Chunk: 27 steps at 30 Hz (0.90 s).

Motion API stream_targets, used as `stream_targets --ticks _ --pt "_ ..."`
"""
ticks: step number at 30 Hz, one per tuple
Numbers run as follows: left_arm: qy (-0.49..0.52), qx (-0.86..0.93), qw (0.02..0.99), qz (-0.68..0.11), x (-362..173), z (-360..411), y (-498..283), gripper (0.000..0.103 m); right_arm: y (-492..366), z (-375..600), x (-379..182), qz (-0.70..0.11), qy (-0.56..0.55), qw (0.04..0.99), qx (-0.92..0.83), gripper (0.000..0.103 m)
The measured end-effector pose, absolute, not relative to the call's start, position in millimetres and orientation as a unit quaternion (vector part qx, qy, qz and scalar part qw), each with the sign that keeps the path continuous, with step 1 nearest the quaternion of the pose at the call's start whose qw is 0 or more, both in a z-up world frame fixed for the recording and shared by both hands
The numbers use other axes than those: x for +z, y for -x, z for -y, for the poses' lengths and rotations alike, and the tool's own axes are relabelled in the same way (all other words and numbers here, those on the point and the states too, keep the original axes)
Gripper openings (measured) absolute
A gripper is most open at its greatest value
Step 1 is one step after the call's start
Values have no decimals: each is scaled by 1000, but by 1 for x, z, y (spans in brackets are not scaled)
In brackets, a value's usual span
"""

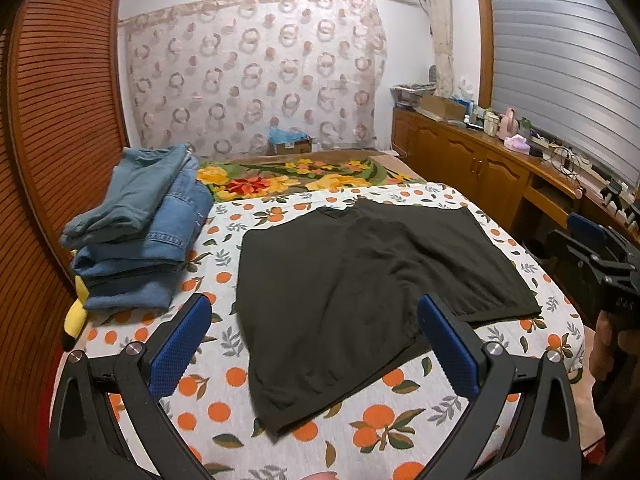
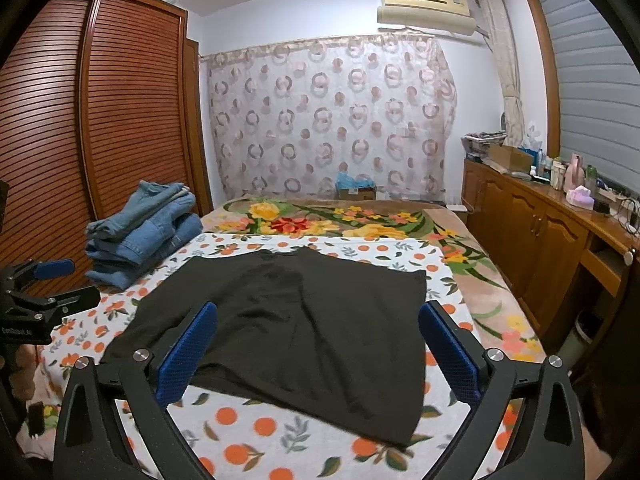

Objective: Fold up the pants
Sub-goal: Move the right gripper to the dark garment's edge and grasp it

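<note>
Lying flat on the orange-print sheet (image 1: 372,432), the dark pants (image 1: 360,280) occupy the middle of the bed, legs spread toward you with the waist end on the far side; the cloth shows shallow wrinkles near the crotch but no fold that can be made out. Your left gripper (image 1: 314,344) hovers above the near leg hem with its blue pads (image 1: 176,356) spread wide — nothing between them, and no contact with the fabric visible. Your right gripper (image 2: 318,350) is in the same condition: jaws fully apart, holding nothing, poised over the near edge of the pants from the right-hand side. From the left wrist view, that right gripper appears at the far right edge of the frame, well apart from the garment; from the right wrist view, the left gripper shows at the left edge, beside the sheet. A stack of folded jeans (image 1: 140,232) sits on the left side of the bed, near the louvred wardrobe (image 2: 80,140) and clear of the pants. Beyond the sheet lies a floral blanket (image 2: 320,220), with a circle-patterned curtain (image 2: 328,116) behind — a wooden cabinet (image 2: 532,240) runs along the right wall.
</note>
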<state>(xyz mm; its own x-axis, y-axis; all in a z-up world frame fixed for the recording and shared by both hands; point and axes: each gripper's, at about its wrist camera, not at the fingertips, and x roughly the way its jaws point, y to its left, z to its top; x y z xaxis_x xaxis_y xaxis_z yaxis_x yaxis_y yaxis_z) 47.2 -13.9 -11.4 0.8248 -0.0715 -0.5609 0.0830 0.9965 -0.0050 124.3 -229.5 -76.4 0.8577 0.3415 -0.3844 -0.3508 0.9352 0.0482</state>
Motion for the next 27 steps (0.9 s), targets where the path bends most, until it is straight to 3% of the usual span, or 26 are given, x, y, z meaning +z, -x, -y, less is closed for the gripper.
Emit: stream_targets --ticks 9,27 --pt "-19 -76 947 -313 -26 23 -77 103 -147 236 -79 -218 24 958 186 87" --pt "-22 -93 923 -373 -61 27 -131 103 -238 257 -74 -325 43 928 178 44"
